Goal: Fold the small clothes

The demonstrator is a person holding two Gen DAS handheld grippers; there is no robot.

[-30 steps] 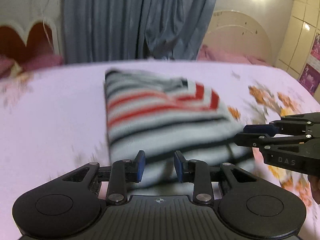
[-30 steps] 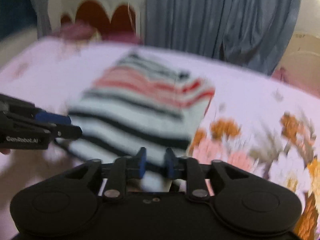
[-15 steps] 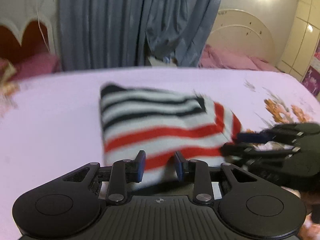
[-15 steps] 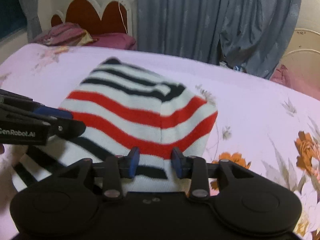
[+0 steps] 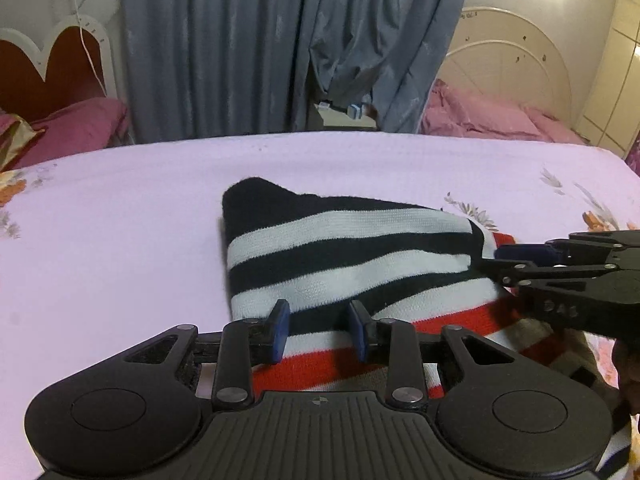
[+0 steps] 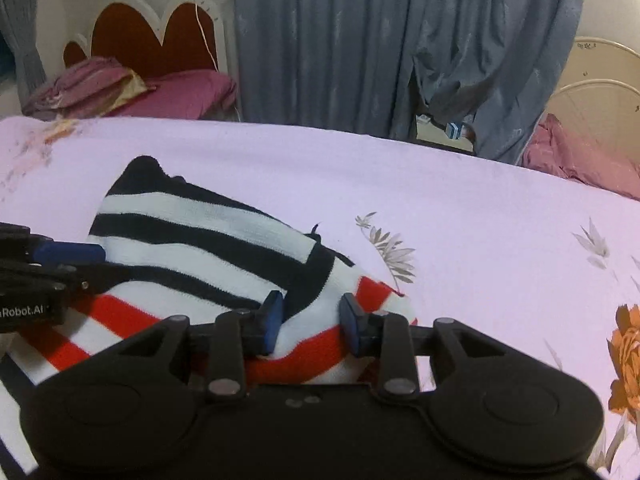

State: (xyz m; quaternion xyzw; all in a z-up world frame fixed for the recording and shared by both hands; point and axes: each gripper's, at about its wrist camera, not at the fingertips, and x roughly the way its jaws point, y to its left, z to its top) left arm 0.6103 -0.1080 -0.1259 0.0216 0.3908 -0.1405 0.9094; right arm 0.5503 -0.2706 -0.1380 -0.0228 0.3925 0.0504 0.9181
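Observation:
A small knit garment with black, white and red stripes (image 5: 348, 264) lies folded on the lilac bed sheet (image 5: 120, 216). My left gripper (image 5: 320, 330) hangs over its near left part, jaws apart with nothing between the pads. My right gripper (image 6: 310, 326) is over the garment's right end (image 6: 208, 236), jaws apart, cloth under them but not pinched. Each gripper shows in the other's view: the right one in the left wrist view (image 5: 568, 276), the left one in the right wrist view (image 6: 44, 276).
The sheet has an orange flower print at the right (image 6: 628, 360). Grey-blue curtains (image 5: 280, 48) hang behind the bed. Pink bedding and headboards stand at the far left (image 5: 60, 128) and far right (image 5: 488, 120).
Both grippers carried the garment's near edge away from me and laid it over the far part. The black and white stripes now lie on top. Both jaws have let go of the cloth.

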